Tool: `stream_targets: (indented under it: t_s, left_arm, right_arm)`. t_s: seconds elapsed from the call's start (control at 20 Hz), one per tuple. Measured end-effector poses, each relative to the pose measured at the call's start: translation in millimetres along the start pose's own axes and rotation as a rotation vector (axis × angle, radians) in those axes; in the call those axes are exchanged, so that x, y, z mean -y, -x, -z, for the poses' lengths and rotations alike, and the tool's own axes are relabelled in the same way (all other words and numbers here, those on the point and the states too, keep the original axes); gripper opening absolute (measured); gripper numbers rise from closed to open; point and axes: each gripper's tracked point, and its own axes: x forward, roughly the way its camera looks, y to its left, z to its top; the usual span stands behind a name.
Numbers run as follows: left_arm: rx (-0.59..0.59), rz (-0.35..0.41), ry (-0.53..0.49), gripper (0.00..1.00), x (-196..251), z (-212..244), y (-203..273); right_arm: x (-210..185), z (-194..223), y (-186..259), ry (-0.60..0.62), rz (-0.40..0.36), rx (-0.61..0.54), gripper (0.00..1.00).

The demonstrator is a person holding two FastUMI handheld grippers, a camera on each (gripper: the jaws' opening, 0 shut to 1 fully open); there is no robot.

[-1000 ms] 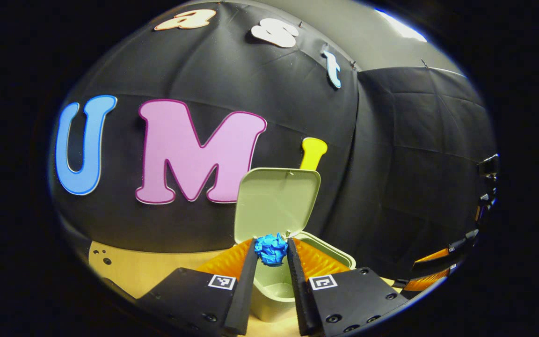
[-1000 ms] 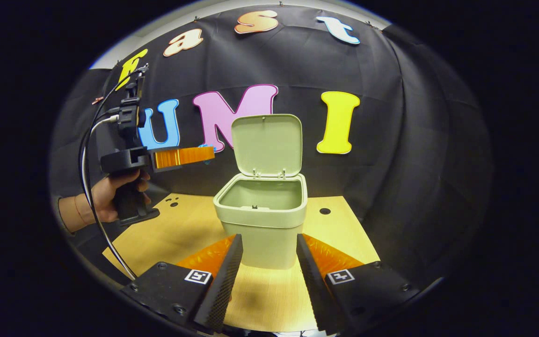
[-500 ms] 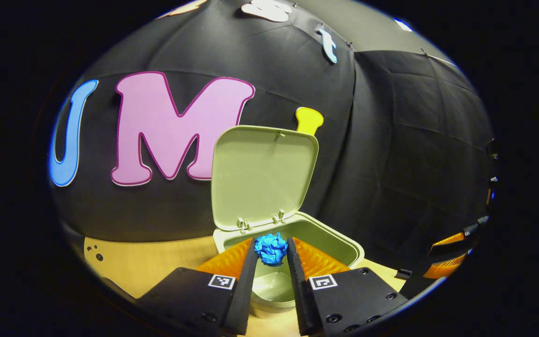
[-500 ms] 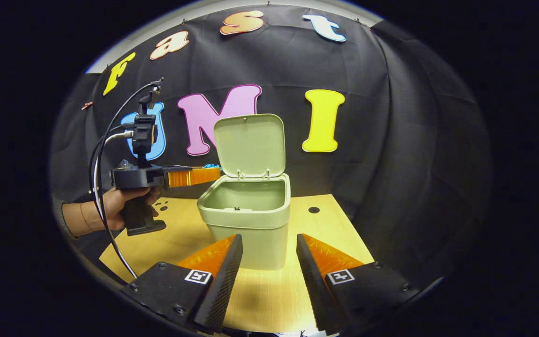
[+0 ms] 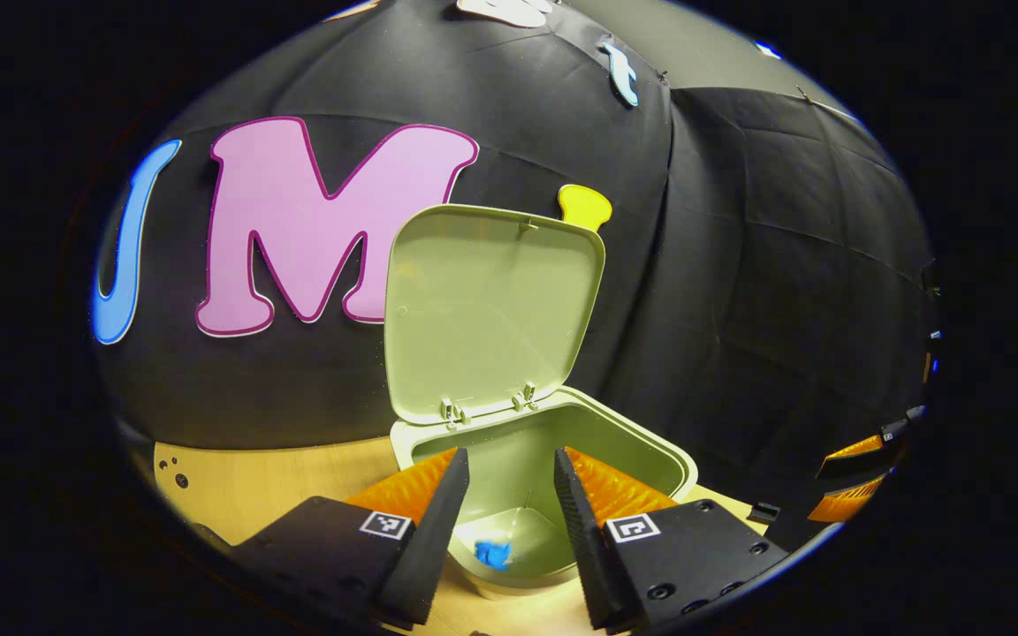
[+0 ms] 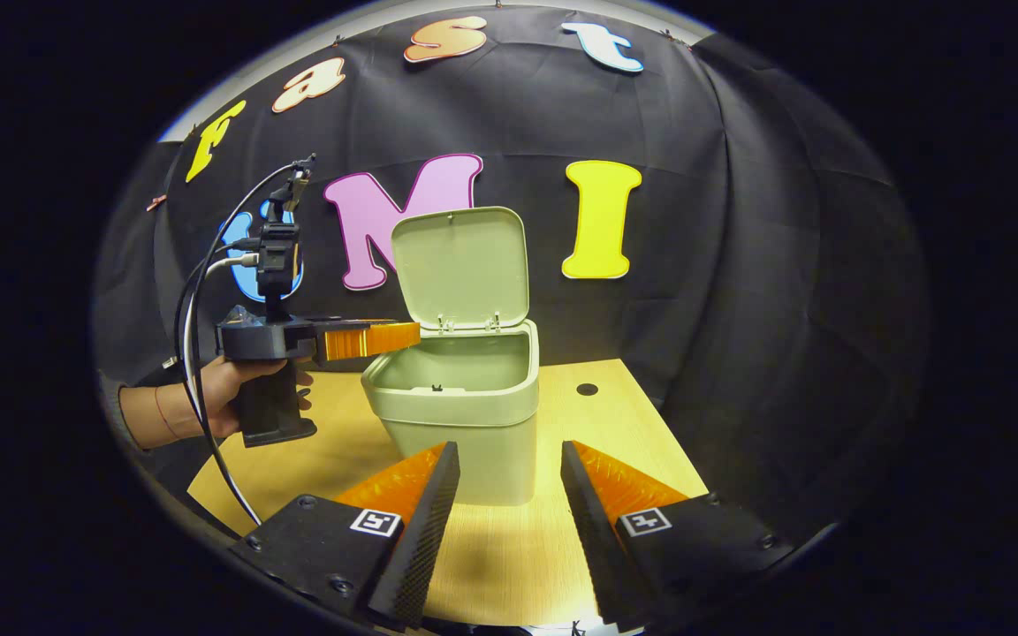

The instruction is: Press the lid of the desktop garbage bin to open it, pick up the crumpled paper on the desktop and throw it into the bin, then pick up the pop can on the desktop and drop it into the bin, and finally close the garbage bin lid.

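Wooden table (image 6: 624, 442), black cloth wall, bin (image 6: 460, 415) with lid (image 6: 460, 265) up
Left gripper (image 5: 509, 468) now spread; paper (image 5: 493, 554) has dropped into bin; right gripper (image 6: 509, 459) apart as before

left gripper view peers down close into the bin (image 5: 553, 424); right gripper view faces it (image 6: 460, 415) from farther back.

Smooth matt plastic bin (image 6: 460, 415), pale wood-grain table (image 6: 641, 442).
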Motion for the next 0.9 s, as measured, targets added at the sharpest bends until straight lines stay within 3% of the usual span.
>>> stream_targets:
  t_s: [0.15,0.25,0.45,0.9]
  left_arm:
    - [0.018,-0.026,-0.005,0.75,-4,-3,4]
    - [0.027,-0.049,-0.014,0.96,-8,-6,11]
    - [0.064,-0.099,-0.014,0.95,-17,-15,35]
    - [0.110,-0.228,0.011,0.95,-53,-17,117]
  right_arm:
    - [-2,1,2,0.007,-0.009,-0.002,0.75]
    - [-6,1,3,0.007,-0.023,-0.002,0.75]
    - [-22,6,5,0.029,-0.078,-0.011,0.86]
    - [-81,32,8,0.091,-0.279,-0.066,0.89]
